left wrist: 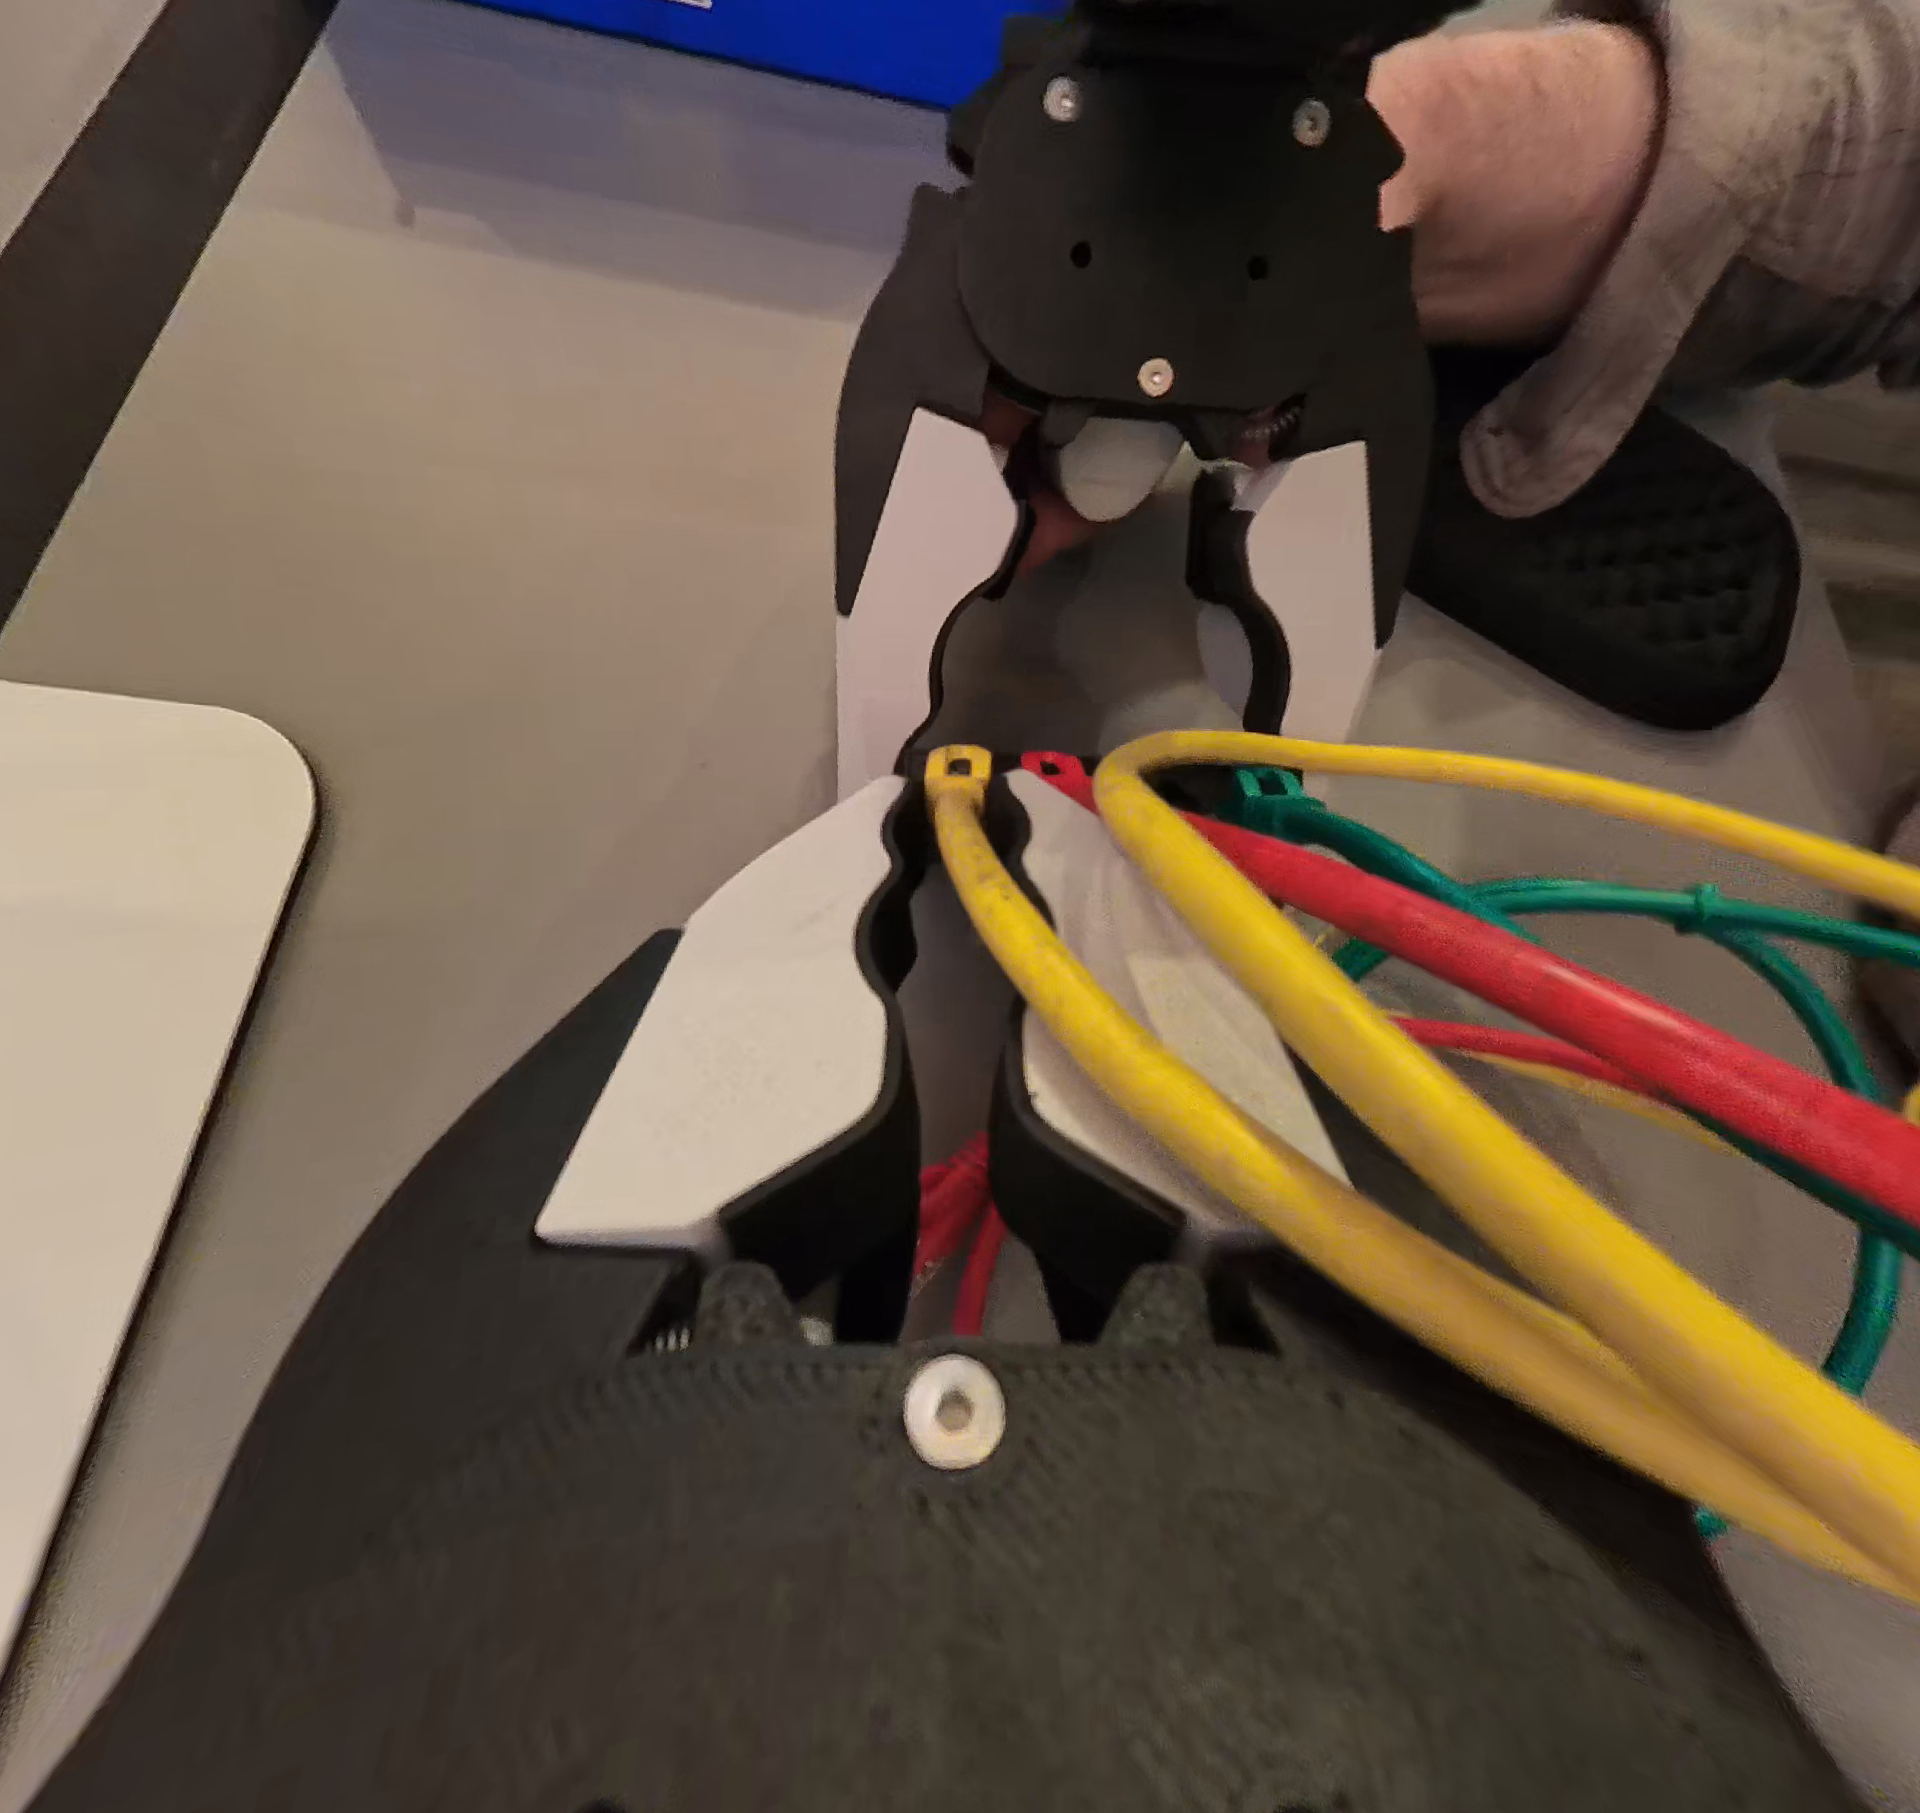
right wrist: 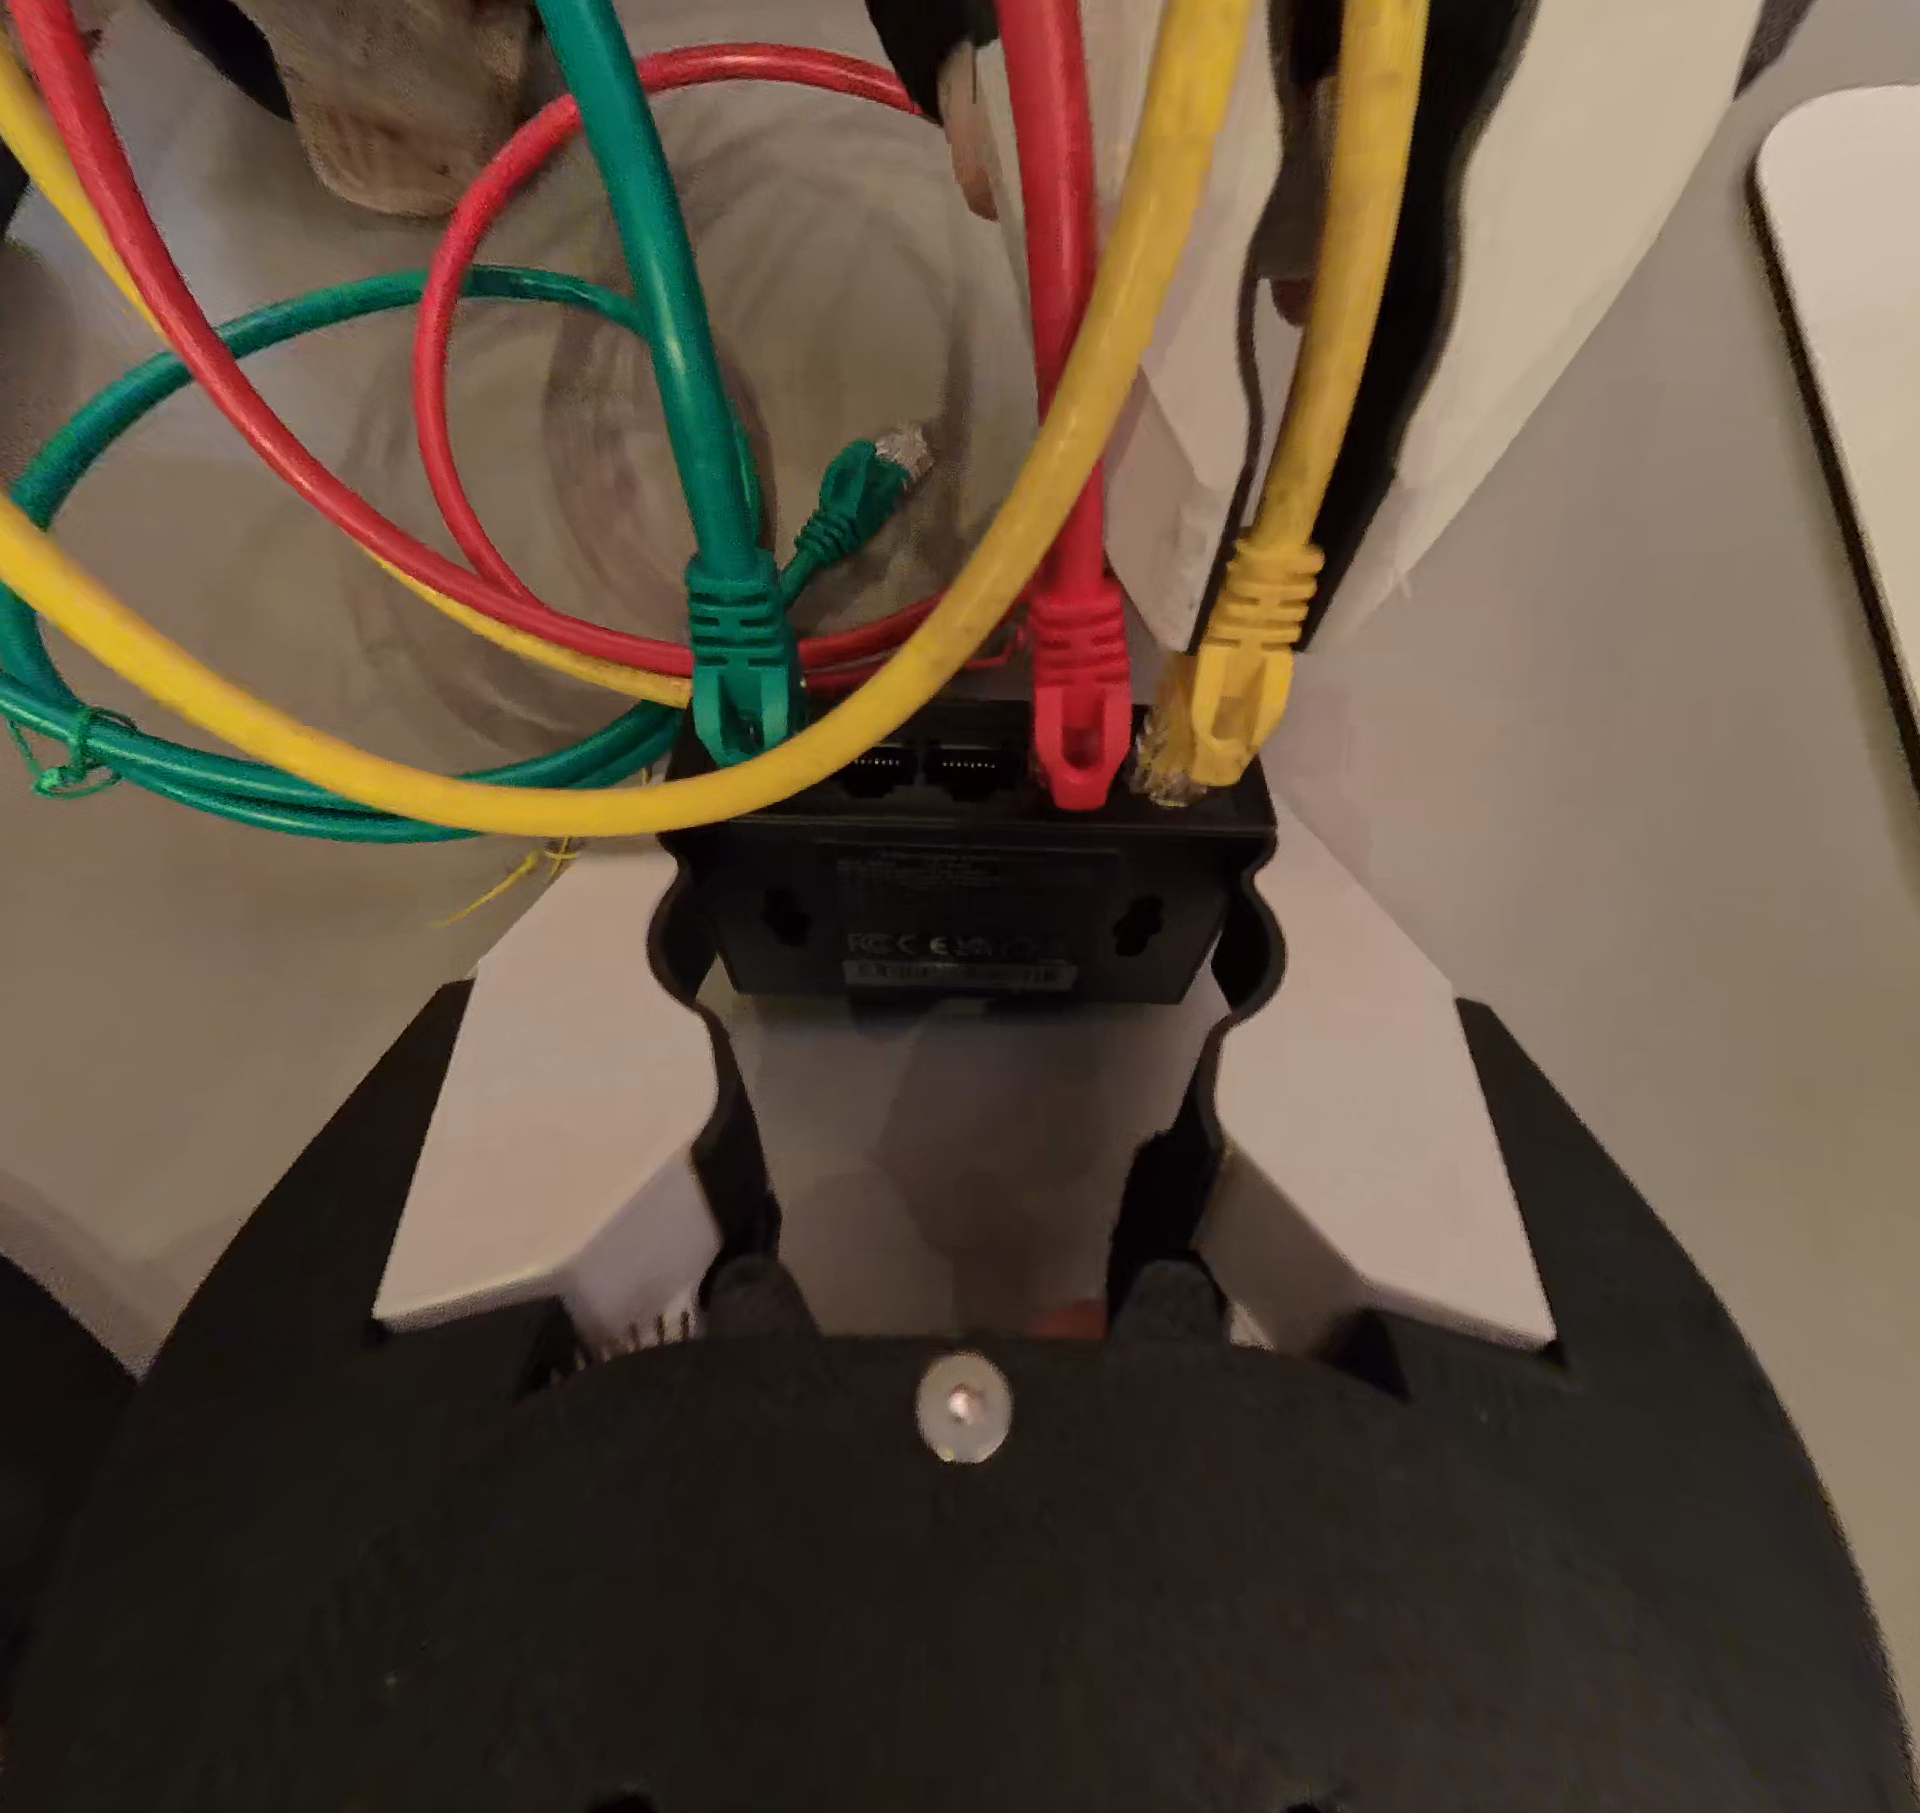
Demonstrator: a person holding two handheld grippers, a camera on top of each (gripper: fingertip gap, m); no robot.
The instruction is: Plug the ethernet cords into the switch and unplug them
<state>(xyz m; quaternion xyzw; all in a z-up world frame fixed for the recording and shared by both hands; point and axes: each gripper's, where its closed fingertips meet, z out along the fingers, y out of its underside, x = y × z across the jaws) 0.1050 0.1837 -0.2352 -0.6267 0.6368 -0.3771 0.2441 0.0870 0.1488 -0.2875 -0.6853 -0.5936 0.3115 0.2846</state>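
Right gripper (right wrist: 961, 916) pinches boxy black switch (right wrist: 961, 890); ribbed yellow plug (right wrist: 1242, 667) tilted.

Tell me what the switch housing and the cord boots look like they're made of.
The switch looks like matte black moulded plastic, though painted metal can't be ruled out: flat, dull, moulded recesses. The yellow boot, red boot and green boot look like soft rubbery plastic, with ribbed strain-relief ridges.
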